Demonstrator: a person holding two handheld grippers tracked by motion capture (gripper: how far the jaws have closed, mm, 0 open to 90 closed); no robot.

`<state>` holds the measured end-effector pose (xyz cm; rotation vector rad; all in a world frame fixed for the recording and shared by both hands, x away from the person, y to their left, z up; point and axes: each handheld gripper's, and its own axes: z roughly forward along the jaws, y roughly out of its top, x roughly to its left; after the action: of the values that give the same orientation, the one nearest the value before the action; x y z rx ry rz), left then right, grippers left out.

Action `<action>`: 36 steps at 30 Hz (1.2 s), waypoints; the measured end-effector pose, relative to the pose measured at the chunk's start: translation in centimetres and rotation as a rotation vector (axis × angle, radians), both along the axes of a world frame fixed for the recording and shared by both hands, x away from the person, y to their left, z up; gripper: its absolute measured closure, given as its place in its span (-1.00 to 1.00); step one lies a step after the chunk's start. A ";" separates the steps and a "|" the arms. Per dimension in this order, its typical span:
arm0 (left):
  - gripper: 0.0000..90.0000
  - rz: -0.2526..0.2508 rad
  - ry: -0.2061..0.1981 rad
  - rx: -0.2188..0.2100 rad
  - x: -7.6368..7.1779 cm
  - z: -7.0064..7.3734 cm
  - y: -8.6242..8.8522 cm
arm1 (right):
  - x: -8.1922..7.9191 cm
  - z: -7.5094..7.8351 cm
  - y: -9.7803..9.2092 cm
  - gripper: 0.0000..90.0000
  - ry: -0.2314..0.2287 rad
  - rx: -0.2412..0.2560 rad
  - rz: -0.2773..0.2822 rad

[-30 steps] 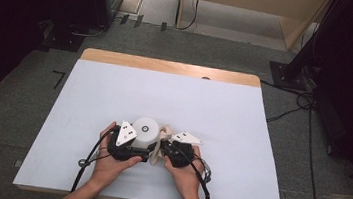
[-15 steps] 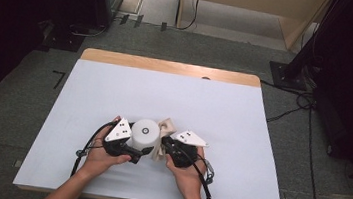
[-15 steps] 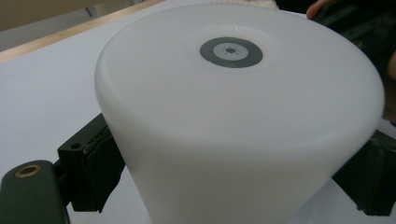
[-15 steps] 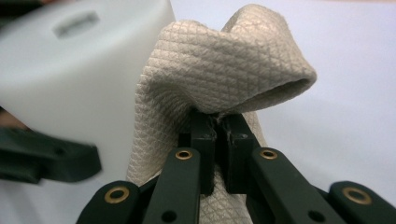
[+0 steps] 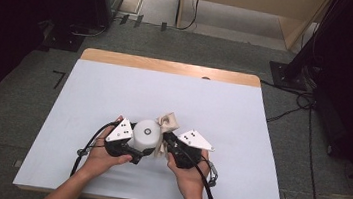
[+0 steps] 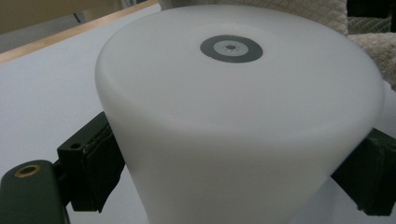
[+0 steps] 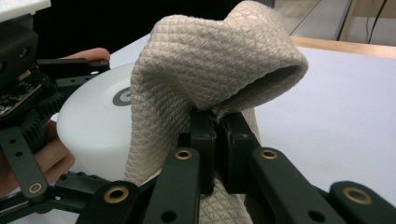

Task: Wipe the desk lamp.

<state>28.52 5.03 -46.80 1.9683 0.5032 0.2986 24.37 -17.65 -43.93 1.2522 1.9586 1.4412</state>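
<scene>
Two things sit in our work area near the front edge of the surface point(image 5: 115, 92): a white cup point(image 5: 146, 132) standing upside down and a beige quilted cloth point(image 5: 169, 124) bunched just to its right, touching it. Around the surface we note grey carpet, dark equipment at left and right, and cables on the floor point(image 5: 284, 112) behind; nothing lies between us and the two things.

Both our forearms come in from the near edge, hands side by side and angled toward each other. Our left tongs point(image 6: 233, 168) are clamped on the cup, one pad on each side of its wall, with the cup's base facing up. Our right tongs point(image 7: 217, 140) are clenched on a fold of the cloth, which rises above the jaws in a hump and drapes against the cup's right side. The two tongs are close together, with the cup and cloth between them.
</scene>
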 end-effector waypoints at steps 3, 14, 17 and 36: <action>-0.81 0.005 0.001 0.001 0.0 0.0 0.0 | 0.0 -0.3 0.2 0.89 0.005 -0.013 -0.009; -0.81 0.004 0.011 -0.002 0.1 -0.1 0.0 | 0.9 -3.2 0.6 0.89 0.113 -0.054 -0.023; -0.81 0.003 0.013 -0.003 0.1 -0.1 0.0 | 1.0 -3.7 0.6 0.89 0.135 -0.057 -0.023; -0.82 0.002 0.027 -0.009 0.2 -0.2 0.0 | 1.8 -5.1 0.6 0.90 0.234 -0.097 0.010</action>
<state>28.67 5.03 -46.97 1.9659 0.5228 0.2706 26.19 -17.06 -49.06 1.4225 2.1592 1.2346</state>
